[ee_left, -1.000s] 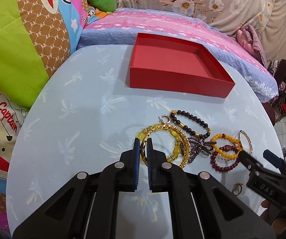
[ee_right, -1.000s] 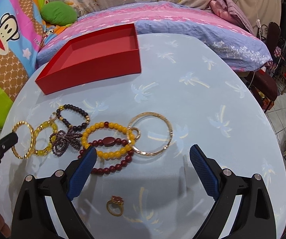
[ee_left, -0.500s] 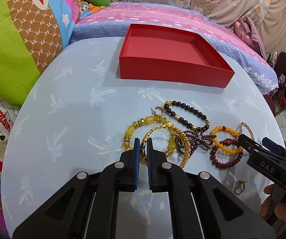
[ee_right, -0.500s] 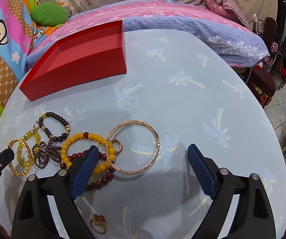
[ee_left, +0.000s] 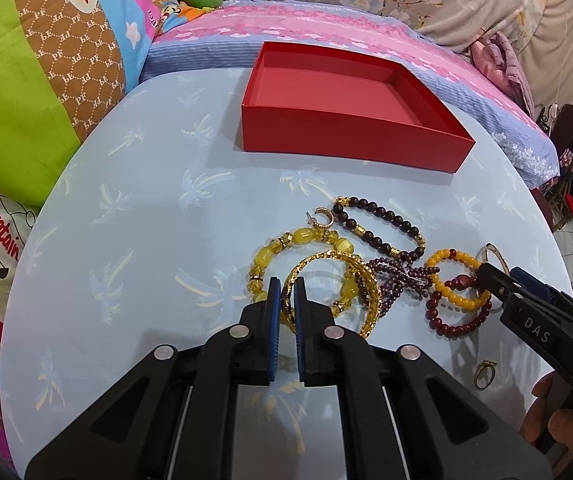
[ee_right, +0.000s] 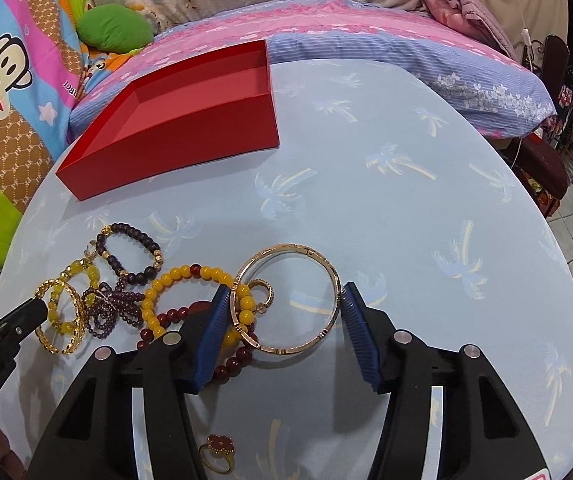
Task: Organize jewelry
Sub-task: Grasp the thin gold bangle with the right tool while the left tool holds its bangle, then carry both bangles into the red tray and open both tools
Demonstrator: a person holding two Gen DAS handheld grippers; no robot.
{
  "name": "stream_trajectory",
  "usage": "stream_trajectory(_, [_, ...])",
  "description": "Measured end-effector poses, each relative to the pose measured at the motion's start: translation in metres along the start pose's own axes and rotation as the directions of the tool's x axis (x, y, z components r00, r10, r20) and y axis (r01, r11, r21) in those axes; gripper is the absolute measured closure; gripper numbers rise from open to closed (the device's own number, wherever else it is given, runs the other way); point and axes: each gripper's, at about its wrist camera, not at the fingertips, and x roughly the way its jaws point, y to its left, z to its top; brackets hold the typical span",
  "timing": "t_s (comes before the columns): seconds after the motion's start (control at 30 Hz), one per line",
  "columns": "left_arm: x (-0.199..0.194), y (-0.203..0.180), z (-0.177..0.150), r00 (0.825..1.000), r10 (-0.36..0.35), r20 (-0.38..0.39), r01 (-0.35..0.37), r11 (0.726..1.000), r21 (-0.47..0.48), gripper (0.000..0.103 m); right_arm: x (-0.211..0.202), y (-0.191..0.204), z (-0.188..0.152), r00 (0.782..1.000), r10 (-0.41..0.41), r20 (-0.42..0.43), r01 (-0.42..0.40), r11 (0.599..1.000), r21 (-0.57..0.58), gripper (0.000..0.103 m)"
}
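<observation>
Closing R gripper (ee_right: 284,306) across the rose bangle (ee_right: 288,298) on the table (ee_right: 406,208); pads beside rim, not pressing yet. L gripper (ee_left: 284,304) clamped on gold bangle (ee_left: 332,292). Both stiff, light, slick, I'd pinch the rim. Box (ee_left: 350,144) empty.

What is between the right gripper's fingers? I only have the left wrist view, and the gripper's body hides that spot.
Observer: A thin rose-gold bangle lies flat between the fingers of the right gripper. Its jaws have just been closing and do not look clamped yet.
Operator: Is the bangle clear of the other pieces?
Observer: No. The yellow bead bracelet crosses the bangle's rim on the side toward the bead pile, right at one finger.
</observation>
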Motion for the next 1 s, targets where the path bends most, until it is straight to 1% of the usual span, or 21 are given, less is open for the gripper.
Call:
stream_trajectory(0.13, [-0.006, 0.0, 0.001, 1.0, -0.002, 0.01, 0.002, 1.0, -0.001, 0.096, -0.007, -0.001, -0.002, 1.0, 0.01, 0.002, -0.01, 1.0, 0.011, 0.049])
stream_trajectory(0.27, [-0.013, -0.003, 0.006, 1.0, -0.005, 0.029, 0.005, 1.0, 0.009, 0.096, -0.019, 0.003, 0.002, 0.999, 0.027, 0.026, -0.027, 1.0, 0.004, 0.049])
stream_trajectory(0.4, [-0.02, -0.006, 0.015, 0.999, -0.009, 0.052, 0.008, 1.0, 0.023, 0.096, -0.03, 0.009, 0.014, 0.997, 0.053, 0.053, -0.052, 0.998, -0.017, 0.049])
stream_trajectory(0.5, [-0.025, -0.008, 0.029, 0.997, -0.014, 0.079, 0.012, 0.999, 0.033, 0.096, -0.036, 0.018, 0.03, 0.994, 0.074, 0.08, -0.071, 0.996, -0.049, 0.049])
stream_trajectory(0.63, [-0.026, -0.011, 0.061, 0.992, -0.025, 0.122, 0.018, 0.998, 0.059, 0.096, -0.038, 0.028, 0.064, 0.988, 0.107, 0.113, -0.097, 0.991, -0.09, 0.049])
stream_trajectory(0.73, [-0.019, -0.012, 0.091, 0.989, -0.043, 0.141, 0.033, 0.997, 0.073, 0.096, -0.031, 0.038, 0.1, 0.983, 0.134, 0.129, -0.121, 0.987, -0.109, 0.049])
stream_trajectory(0.8, [-0.012, -0.013, 0.113, 0.987, -0.05, 0.153, 0.038, 0.996, 0.08, 0.096, -0.022, 0.045, 0.123, 0.981, 0.138, 0.135, -0.121, 0.985, -0.126, 0.049])
stream_trajectory(0.87, [-0.001, -0.013, 0.139, 0.985, -0.059, 0.165, 0.045, 0.995, 0.089, 0.096, -0.009, 0.052, 0.147, 0.981, 0.145, 0.126, -0.127, 0.982, -0.137, 0.049])
stream_trajectory(1.0, [0.031, -0.016, 0.182, 0.986, -0.046, 0.16, 0.028, 0.993, 0.113, 0.096, 0.023, 0.063, 0.189, 0.984, 0.153, 0.091, -0.14, 0.98, -0.14, 0.049])
